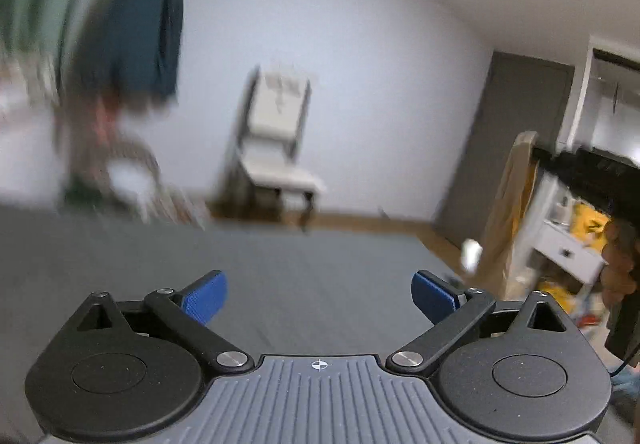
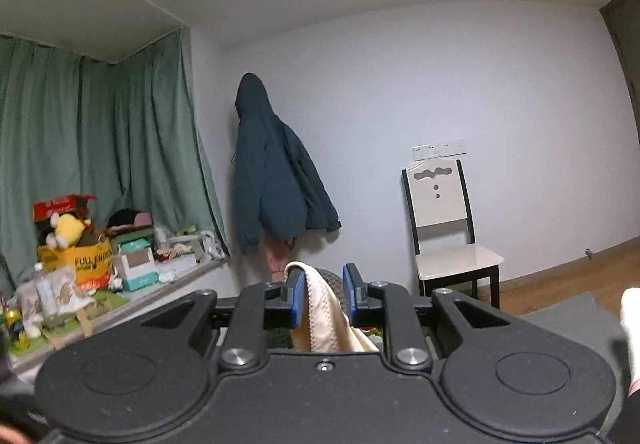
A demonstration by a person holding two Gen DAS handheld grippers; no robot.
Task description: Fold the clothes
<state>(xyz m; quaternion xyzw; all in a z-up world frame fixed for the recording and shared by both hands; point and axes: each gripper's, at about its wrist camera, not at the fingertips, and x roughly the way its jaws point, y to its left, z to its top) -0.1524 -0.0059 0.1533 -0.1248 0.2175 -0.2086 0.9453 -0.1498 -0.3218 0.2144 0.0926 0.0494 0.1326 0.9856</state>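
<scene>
- cream garment (image 2: 324, 308) hangs between the right tool (image 2: 322, 294) pads, jaws not fully closed on it, raised above the grey bed (image 1: 280, 276)
- left tool (image 1: 319, 294) wide open, empty, over the bed
- risk: loose pinch, cloth slips out

My right gripper (image 2: 323, 294) holds a cream cloth (image 2: 326, 318) between its blue pads (image 2: 297, 298); the cloth drapes near over the body. Far: dark jacket (image 2: 276, 179) hanging on the wall, green curtain (image 2: 100, 147) left, cluttered ledge (image 2: 120, 276) below it. White chair (image 2: 448, 232) stands right, on wood floor (image 2: 568, 276).
</scene>
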